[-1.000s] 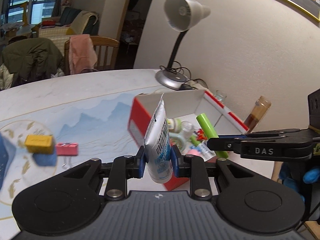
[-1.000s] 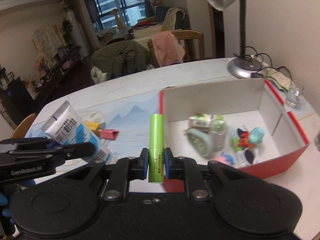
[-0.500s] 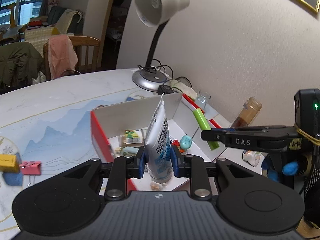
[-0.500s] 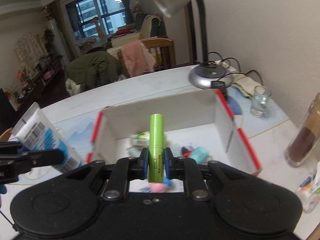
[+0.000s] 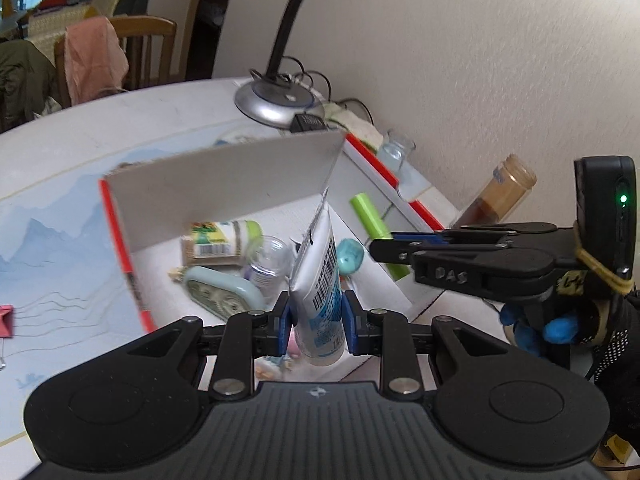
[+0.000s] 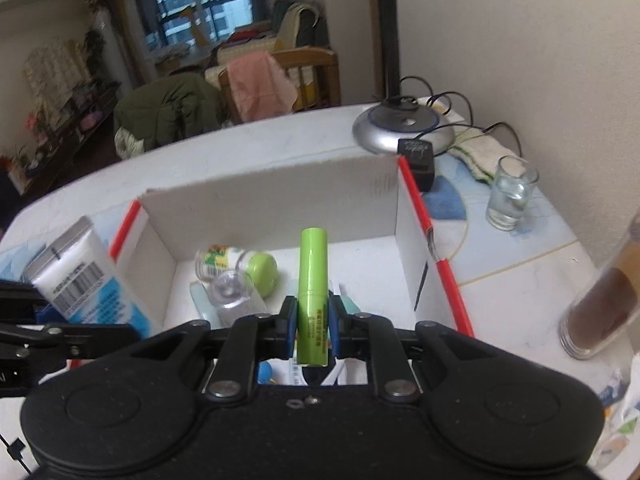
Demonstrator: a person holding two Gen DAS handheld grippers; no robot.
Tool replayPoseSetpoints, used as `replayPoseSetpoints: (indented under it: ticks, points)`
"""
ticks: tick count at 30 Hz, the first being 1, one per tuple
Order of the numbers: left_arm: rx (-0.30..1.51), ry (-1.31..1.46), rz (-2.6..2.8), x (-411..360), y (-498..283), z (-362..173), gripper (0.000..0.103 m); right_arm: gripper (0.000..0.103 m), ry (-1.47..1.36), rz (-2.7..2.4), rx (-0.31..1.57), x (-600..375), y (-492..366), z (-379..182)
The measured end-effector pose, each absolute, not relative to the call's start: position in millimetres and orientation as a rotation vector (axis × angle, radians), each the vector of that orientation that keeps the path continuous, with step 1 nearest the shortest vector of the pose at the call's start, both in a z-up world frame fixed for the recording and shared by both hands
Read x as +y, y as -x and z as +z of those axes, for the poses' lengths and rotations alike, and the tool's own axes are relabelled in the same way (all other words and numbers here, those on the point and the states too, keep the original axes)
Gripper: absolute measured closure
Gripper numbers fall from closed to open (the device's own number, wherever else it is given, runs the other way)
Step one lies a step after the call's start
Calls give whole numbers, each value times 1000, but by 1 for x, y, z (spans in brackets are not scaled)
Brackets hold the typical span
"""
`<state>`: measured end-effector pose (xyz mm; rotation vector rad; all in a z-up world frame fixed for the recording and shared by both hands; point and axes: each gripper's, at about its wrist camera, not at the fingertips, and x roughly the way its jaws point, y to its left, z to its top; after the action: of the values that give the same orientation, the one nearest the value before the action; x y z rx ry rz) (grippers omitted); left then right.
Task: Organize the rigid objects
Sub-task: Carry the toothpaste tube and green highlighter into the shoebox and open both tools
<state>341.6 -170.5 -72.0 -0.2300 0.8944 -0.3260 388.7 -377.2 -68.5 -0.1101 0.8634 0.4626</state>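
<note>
My left gripper (image 5: 316, 316) is shut on a white and blue tube (image 5: 320, 276), held upright above the open red and white box (image 5: 128, 264). My right gripper (image 6: 313, 322) is shut on a green cylinder (image 6: 312, 280), held over the same box (image 6: 416, 208). In the left wrist view the right gripper (image 5: 384, 250) shows at the right with the green cylinder (image 5: 370, 216). In the right wrist view the tube (image 6: 80, 280) shows at the left. The box holds a green-capped jar (image 6: 236, 264), a clear bottle (image 6: 232, 296) and a pale blue clock (image 5: 224, 292).
A desk lamp base (image 6: 404, 128) with cables stands behind the box. A small glass (image 6: 510, 192) and a tall jar of brown powder (image 6: 604, 300) stand to the right by the wall. A pink clip (image 5: 6, 314) lies left on the mat.
Both grippers have moved forward and over the box with their objects still held. The box now fills the middle of both views.
</note>
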Motion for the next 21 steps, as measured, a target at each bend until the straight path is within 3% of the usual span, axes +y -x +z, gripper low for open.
replayPoseSetpoints:
  ticks: [21]
  points:
    - [1001, 163, -343, -217, -411, -111, 78, 88, 180, 471, 954, -389, -406, -100]
